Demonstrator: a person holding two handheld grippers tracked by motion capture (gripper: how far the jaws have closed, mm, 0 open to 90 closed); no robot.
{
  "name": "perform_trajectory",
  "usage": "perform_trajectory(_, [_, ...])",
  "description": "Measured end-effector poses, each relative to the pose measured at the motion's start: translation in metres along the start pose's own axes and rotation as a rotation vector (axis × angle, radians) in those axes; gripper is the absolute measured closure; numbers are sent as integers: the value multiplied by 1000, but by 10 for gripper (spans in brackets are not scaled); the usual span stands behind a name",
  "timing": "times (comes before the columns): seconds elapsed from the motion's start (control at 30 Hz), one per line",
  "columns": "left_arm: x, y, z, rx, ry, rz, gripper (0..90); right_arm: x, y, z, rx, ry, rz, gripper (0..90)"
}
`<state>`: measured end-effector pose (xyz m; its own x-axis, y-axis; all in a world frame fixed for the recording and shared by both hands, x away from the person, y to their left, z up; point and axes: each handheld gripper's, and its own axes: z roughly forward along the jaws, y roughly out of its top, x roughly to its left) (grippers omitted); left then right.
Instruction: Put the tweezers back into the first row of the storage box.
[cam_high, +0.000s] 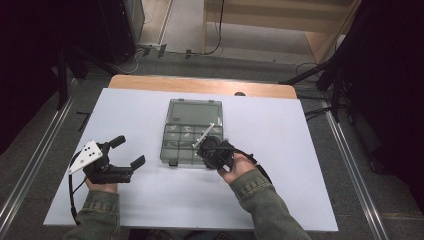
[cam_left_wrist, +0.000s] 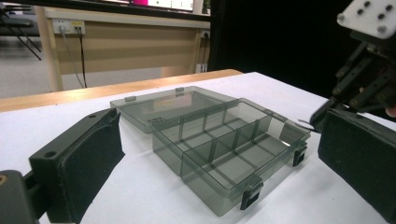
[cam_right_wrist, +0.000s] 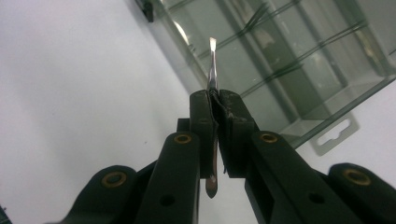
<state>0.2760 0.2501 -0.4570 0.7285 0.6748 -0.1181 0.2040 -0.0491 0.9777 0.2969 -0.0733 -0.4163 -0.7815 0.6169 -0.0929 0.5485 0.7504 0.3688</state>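
A smoky clear plastic compartment box (cam_high: 189, 145) lies open in the middle of the white table, its lid (cam_high: 195, 112) folded flat toward the far side. My right gripper (cam_high: 207, 146) hovers over the box's near right corner, shut on a thin silver metal tool (cam_high: 204, 135) that looks like tweezers. In the right gripper view the tool (cam_right_wrist: 212, 65) sticks out past the pads of the right gripper (cam_right_wrist: 215, 100), above the box's dividers (cam_right_wrist: 280, 60). At the table's left my left gripper (cam_high: 127, 151) rests open and holds nothing. Between its jaws, the left gripper (cam_left_wrist: 219, 121) frames the box (cam_left_wrist: 219, 154).
The white table sheet (cam_high: 280, 190) has a wooden edge (cam_high: 200, 86) at the far side. Black stands and cables sit on the floor around it. The box's compartments look empty.
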Motion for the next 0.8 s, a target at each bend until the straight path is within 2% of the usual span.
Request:
perform_trajectory(0.13, [1, 0, 1, 2, 2, -2, 0, -12, 8, -2, -6, -8, 1, 867])
perform_trajectory(0.53, [0, -1, 1, 10, 0, 2, 0, -23, 23, 2, -7, -39, -4, 867])
perform_trajectory(0.63, [0, -1, 0, 10, 0, 1, 0, -31, 29, 4, -24, -58, -3, 867])
perform_trajectory(0.8, [1, -1, -1, 6, 5, -2, 0, -41, 34, 4, -61, -53, 22, 867])
